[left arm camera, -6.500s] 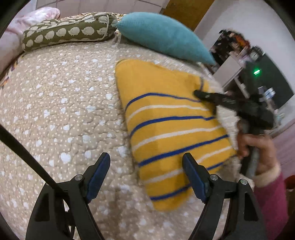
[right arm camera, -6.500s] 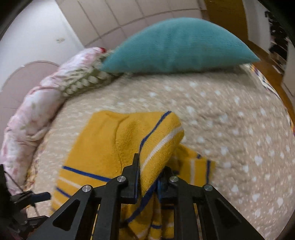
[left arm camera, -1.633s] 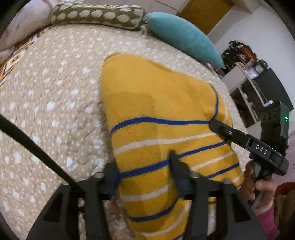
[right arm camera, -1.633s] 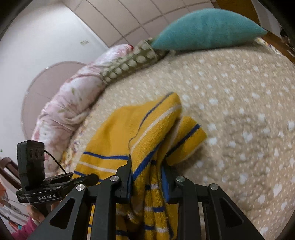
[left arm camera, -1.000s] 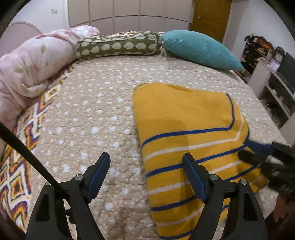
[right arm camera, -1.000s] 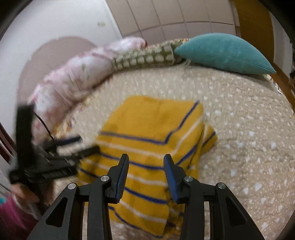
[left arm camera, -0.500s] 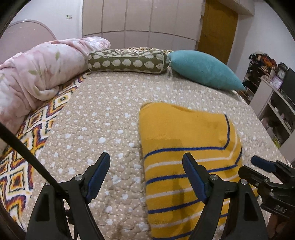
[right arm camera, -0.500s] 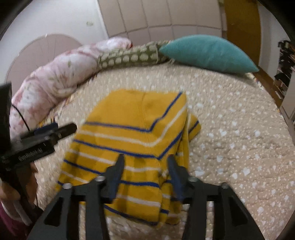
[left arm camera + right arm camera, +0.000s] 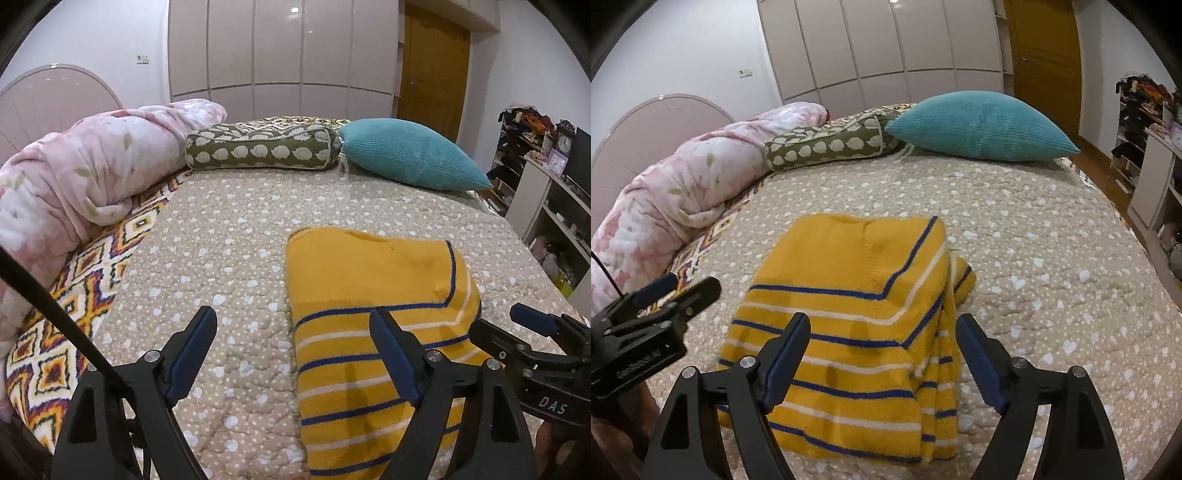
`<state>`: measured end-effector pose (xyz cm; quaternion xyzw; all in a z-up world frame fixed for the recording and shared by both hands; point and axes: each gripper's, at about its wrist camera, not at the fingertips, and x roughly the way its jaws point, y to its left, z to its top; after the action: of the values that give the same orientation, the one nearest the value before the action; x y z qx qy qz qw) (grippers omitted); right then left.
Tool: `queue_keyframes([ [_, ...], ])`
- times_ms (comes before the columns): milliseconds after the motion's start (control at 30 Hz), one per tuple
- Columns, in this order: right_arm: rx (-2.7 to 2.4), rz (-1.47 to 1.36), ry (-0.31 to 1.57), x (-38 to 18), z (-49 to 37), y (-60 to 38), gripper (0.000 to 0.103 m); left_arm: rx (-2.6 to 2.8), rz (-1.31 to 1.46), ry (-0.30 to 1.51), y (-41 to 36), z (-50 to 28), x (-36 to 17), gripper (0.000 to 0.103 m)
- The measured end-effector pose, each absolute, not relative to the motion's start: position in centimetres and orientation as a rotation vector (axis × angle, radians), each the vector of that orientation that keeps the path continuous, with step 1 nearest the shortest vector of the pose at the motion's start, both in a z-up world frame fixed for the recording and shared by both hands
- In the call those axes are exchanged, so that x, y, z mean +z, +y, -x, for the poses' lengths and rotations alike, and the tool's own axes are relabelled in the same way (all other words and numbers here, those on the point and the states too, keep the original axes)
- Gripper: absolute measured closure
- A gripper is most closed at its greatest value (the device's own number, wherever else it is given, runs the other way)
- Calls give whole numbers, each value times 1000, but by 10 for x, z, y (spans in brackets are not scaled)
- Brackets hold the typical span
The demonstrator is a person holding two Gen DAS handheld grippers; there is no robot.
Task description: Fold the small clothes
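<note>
One yellow striped sweater [image 9: 849, 314] lies folded in a neat block on the dotted bedspread [image 9: 1034, 258], near the front edge of the bed. Both grippers are let go and hold nothing: the left gripper [image 9: 291, 354] is wide open above the bedspread, and the right gripper [image 9: 882, 358] has just been opening over the sweater. It looks almost done, maybe one more fold, with the teal pillow [image 9: 979, 125] far behind.

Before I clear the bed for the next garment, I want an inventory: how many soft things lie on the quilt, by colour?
Yellow striped sweater: 1
Teal cushion: 1
Olive patterned bolster: 1
Pink floral blanket: 1
Total: 4
</note>
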<state>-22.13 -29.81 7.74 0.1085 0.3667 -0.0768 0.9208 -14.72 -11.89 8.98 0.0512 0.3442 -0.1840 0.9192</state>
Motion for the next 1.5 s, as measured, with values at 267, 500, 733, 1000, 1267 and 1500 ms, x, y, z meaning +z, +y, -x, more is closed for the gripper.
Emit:
queue_keyframes([
  [267, -173, -227, 771, 70, 216, -299, 16, -375, -95, 719, -117, 147, 86, 19],
  [500, -193, -187, 780, 67, 210, -293, 14, -389, -77, 737, -116, 145, 80, 19],
  [733, -199, -182, 788, 66, 207, -292, 13, -381, -60, 752, -113, 143, 75, 19],
  [1000, -190, -176, 791, 66, 205, -293, 13, -384, -56, 756, -112, 142, 72, 19],
  [1267, -188, -172, 811, 62, 204, -293, 13, -389, -37, 767, -111, 141, 71, 19],
  [1500, -185, -170, 811, 61, 204, -293, 13, -392, -31, 772, -110, 141, 70, 19],
])
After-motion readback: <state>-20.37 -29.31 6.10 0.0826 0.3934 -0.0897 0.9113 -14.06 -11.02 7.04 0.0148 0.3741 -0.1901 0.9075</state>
